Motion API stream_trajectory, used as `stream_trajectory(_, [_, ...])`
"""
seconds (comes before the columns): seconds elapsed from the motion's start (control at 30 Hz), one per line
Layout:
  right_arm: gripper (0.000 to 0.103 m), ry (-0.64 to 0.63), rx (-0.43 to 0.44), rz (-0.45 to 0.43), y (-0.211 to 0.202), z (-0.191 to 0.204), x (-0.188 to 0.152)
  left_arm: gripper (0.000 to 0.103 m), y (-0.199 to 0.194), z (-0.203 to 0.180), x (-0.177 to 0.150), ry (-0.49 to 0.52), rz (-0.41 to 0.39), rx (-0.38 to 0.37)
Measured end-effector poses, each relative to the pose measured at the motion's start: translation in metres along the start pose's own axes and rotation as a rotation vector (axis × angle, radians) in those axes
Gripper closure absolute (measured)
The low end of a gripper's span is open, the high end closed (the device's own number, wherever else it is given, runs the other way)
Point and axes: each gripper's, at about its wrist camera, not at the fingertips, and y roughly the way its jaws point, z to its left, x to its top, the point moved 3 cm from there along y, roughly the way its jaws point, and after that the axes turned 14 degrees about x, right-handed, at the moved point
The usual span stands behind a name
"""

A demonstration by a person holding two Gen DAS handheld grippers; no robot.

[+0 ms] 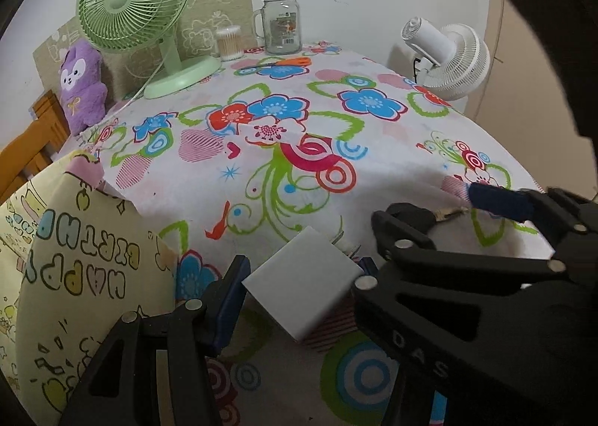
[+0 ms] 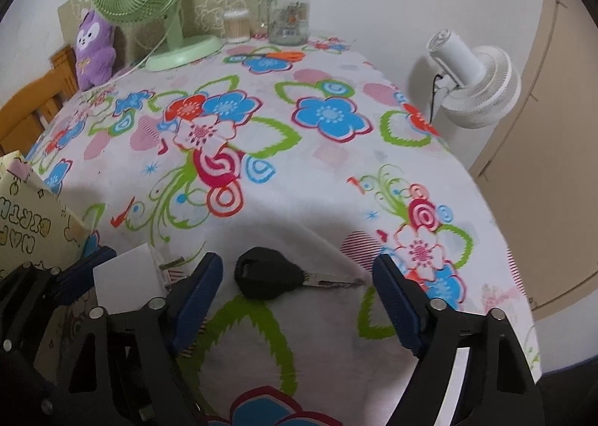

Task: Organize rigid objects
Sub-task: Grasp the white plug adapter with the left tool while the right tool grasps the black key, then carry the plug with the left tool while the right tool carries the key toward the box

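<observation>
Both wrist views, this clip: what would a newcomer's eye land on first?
The loud flowered tablecloth covers the whole table. Near its front edge, a black key lies between the fingers of the open right gripper, and a white charger sits between the fingers of the left gripper. At the back stand a green fan and a glass jar.
</observation>
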Motion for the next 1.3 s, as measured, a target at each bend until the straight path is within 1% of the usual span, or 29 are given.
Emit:
stream_trajectory(0.07, [0.026,0.014,0.025,0.010,0.003,-0.001,-0.001,0.042,0.001,0.000,-0.001,0.002,0.003,0.002])
stream_trajectory(0.13, [0.029,0.011,0.029,0.010,0.005,0.000,-0.001,0.042,0.001,0.000,-0.001,-0.003,0.009,-0.002])
stream_trajectory(0.17, [0.040,0.007,0.026,0.007,0.005,0.001,-0.001,0.042,0.001,0.000,-0.001,-0.004,0.010,-0.003])
stream_trajectory(0.2, [0.049,-0.003,0.010,0.003,0.004,0.001,0.000,0.042,0.001,0.000,-0.001,-0.004,0.010,-0.003])
stream_trajectory(0.23, [0.051,0.000,0.017,0.009,0.006,0.000,0.000,0.042,0.001,0.000,-0.001,-0.004,0.011,-0.004])
stream_trajectory(0.27, [0.059,-0.006,0.007,0.009,0.006,0.001,0.000,0.042,0.001,0.000,-0.001,-0.006,0.012,-0.008])
stream_trajectory(0.3, [0.064,-0.017,0.012,0.010,0.006,0.002,0.000,0.042,0.002,0.000,-0.001,-0.007,0.015,-0.011])
stream_trajectory(0.47, [0.065,-0.012,0.006,0.006,0.004,0.001,-0.003,0.042,0.000,-0.001,-0.002,-0.001,0.019,-0.026])
stream_trajectory(0.5, [0.069,-0.010,0.007,0.004,0.003,0.001,-0.004,0.042,0.000,-0.001,-0.003,-0.003,0.020,-0.029])
stream_trajectory(0.7, [0.069,0.005,0.003,-0.002,-0.005,-0.002,-0.009,0.042,-0.005,-0.002,-0.007,-0.005,0.022,-0.045])
stream_trajectory(0.8, [0.069,0.017,0.018,-0.015,-0.012,-0.002,-0.012,0.042,-0.011,-0.001,-0.008,-0.012,0.015,-0.048])
stream_trajectory(1.3, [0.069,-0.007,0.019,-0.069,-0.049,0.017,-0.021,0.042,-0.043,0.004,-0.015,-0.016,-0.029,-0.065])
